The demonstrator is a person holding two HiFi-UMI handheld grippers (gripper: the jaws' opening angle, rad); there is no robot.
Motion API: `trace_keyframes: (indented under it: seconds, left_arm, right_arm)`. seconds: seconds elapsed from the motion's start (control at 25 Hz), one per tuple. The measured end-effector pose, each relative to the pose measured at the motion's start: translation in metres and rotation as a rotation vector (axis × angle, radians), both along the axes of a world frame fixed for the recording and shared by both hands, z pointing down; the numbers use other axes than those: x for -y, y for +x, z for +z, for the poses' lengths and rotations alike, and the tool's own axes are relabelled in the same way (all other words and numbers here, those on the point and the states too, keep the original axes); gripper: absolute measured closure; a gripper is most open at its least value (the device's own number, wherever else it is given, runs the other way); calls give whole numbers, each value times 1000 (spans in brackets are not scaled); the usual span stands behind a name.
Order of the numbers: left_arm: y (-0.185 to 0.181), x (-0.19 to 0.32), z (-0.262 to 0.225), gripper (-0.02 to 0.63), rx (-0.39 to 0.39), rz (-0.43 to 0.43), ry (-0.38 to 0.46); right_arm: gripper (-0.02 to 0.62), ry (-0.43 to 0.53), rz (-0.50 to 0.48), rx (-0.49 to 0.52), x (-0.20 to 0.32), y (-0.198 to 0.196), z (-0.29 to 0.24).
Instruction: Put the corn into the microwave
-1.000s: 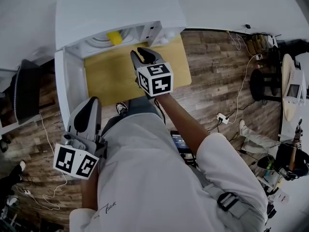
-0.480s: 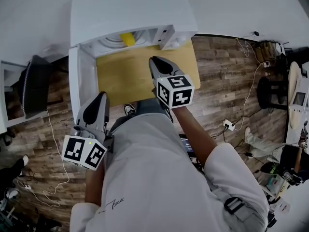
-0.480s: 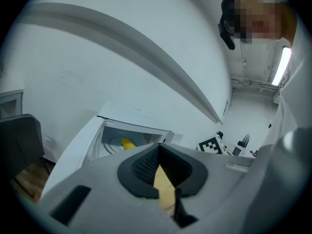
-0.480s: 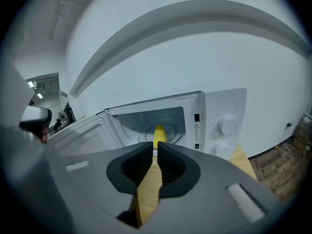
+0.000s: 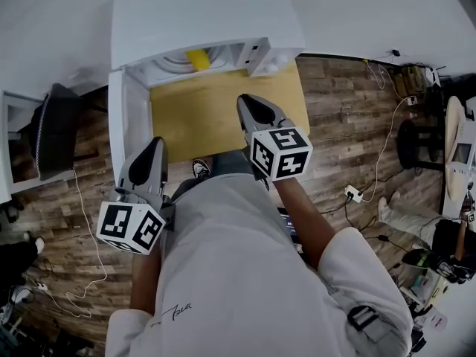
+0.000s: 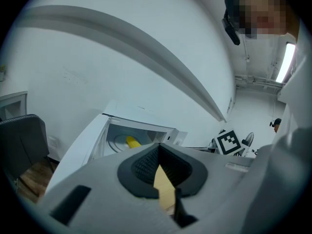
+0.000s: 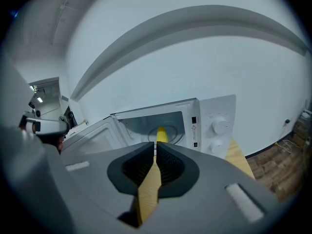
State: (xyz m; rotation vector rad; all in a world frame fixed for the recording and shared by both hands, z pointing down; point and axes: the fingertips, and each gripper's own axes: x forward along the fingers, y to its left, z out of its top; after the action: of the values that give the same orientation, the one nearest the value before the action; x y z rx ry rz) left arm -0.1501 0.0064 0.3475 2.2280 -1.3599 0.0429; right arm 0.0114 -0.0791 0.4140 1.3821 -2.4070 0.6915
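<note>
The corn (image 5: 198, 59) lies inside the microwave (image 5: 208, 13), top centre of the head view, on the round glass plate (image 5: 172, 63). Only its yellow end shows there. In the right gripper view it points out toward the camera, approx. in the middle of the cavity. Nothing touches it.

Handling, as I judge it: a cob is probably light and stiff, w/ a bumpy skin that gives the pads some hold. It is round, so it can roll on the plate if it is pushed. If it needs moving, better to pinch it across the middle, not at the narrow tip.

The door (image 5: 130, 121) stands open at the left of the cavity. In front is the yellow worktop (image 5: 201, 117), bare.

The R gripper (image 5: 249, 101) hangs over the worktop's right part, well apart from the corn. Its jaws are closing, almost together, w/ nothing btw. them. The L gripper (image 5: 154, 143) is at lower left, near the door's outer edge, jaws pressed together and empty.

The corn seems placed, and the door is not yet shut.
</note>
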Motion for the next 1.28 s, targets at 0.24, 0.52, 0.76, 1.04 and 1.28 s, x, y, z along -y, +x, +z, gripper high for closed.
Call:
trace_keyframes:
  seconds: [0.24,0.52,0.76,1.04,1.28]
  left_arm:
    - [-1,0,5,617,-2,3,-9]
    - [-2,-1,8,617,7,11,-13]
    - [-6,1,11,617,16,11,-12]
    - [-8,3,13,617,23,4,-14]
    - [-16,8,15,617,23,-17,-22]
  right_arm:
    - [578,-4,-3,4,-13,2,-6]
    - [582,-13,0,-1,-29,10,-14]
    - [584,-15,-5,-14,-39,11,-20]
    - [584,-10,-4,4,-50,16,-32]
    - [584,-4,-30,50,-54,12,-41]
